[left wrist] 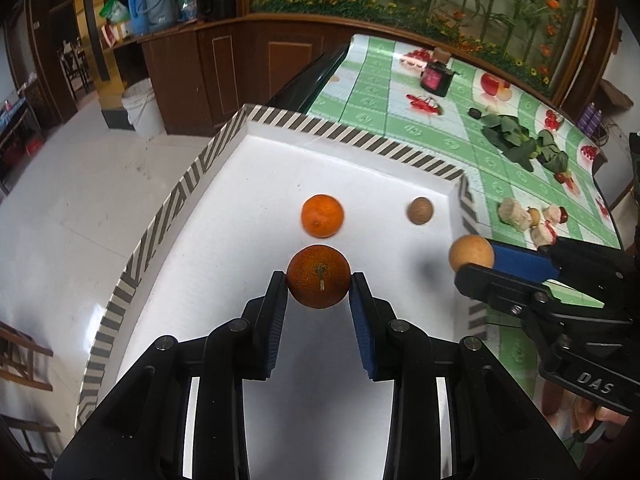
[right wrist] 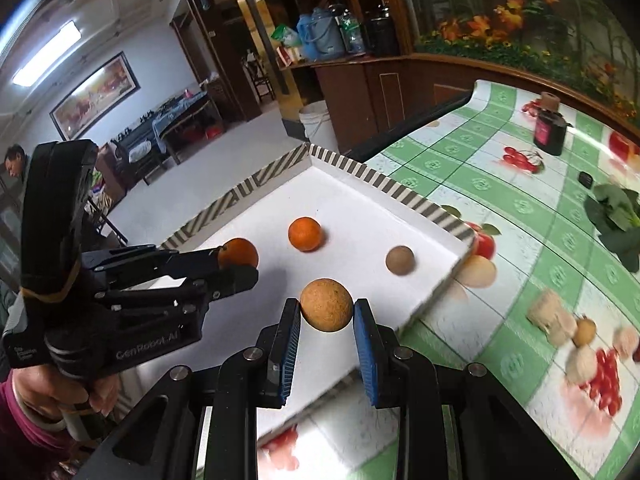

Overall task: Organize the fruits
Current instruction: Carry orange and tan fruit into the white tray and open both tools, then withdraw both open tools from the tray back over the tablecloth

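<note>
We work from left to right across the white tray (left wrist: pixel 280 152), which rests on the bench (left wrist: pixel 420 128) with its striped rim toward the room.

The left claw (left wrist: pixel 319 280) is clenched on a dark orange (left wrist: pixel 319 276). Its pads press both flanks of the fruit, stem end toward the camera. We hold it above the tray floor near the tray's left side. A second orange (left wrist: pixel 322 216) lies on the tray floor just beyond it, directly ahead along the fingers. We judge that the lowering point must stay short of this orange or to one side of it.

A brown nut-like ball (left wrist: pixel 420 211) lies further right on the tray floor, near the right wall, well apart from both oranges.

The right claw (right wrist: pixel 326 314) is clenched on a tan round fruit (right wrist: pixel 326 311), pads on both sides. We hold it over the tray's near right part, just inside the edge. The brown ball lies ahead and slightly right of it. The open tray floor lies ahead and left, between the brown ball and the second orange.

Each claw is nearest its own side of the tray. We judge that the two placements need not cross. More pale fruits (right wrist: pixel 560 320) remain on the bench to the right of the tray, nearer the right claw.
</note>
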The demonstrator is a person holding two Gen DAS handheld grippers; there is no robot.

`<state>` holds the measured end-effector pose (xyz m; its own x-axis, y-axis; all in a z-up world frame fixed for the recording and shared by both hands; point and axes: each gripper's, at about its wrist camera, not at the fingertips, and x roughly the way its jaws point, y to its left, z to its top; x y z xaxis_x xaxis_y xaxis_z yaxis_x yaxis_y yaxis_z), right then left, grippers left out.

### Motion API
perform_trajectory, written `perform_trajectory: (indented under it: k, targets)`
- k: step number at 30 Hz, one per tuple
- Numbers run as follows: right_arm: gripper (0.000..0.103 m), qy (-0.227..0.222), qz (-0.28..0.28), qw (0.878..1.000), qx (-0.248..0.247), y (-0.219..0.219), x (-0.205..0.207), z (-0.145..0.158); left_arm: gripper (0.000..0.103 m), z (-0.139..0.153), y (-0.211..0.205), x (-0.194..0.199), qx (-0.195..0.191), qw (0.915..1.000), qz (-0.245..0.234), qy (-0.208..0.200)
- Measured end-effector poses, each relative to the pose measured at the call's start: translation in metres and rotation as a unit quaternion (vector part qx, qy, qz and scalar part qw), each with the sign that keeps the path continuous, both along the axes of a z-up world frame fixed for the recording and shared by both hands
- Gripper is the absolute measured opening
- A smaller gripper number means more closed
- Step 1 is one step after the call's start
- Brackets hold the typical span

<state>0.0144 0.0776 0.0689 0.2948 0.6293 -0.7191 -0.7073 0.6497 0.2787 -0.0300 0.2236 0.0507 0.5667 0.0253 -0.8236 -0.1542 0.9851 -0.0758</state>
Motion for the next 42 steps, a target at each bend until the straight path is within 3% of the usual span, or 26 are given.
perform_trajectory:
  k: [17, 22, 26, 31, 42]
  targets:
    - [0.026, 0.02, 0.002, 0.999, -0.044, 0.032, 0.03, -0.032, 0.033, -0.019, 0.009, 0.016, -0.016, 0.999, 0.019, 0.036]
    - [0.03, 0.013, 0.0, 0.999, -0.049, 0.029, 0.029, -0.03, 0.058, -0.019, 0.018, 0.011, -0.019, 0.9984, 0.04, 0.034]
    - [0.03, 0.018, -0.008, 0.999, -0.028, 0.015, 0.022, -0.024, 0.058, -0.016, 0.02, 0.002, -0.026, 0.9979, 0.052, 0.027]
    - [0.03, 0.014, -0.025, 1.0, 0.001, -0.01, 0.008, -0.009, 0.058, -0.006, 0.006, -0.013, -0.006, 0.9988, 0.048, 0.003]
    - [0.03, -0.001, -0.083, 0.996, 0.029, -0.084, -0.027, 0.008, 0.058, 0.015, -0.049, -0.037, -0.021, 0.9992, -0.005, -0.035]
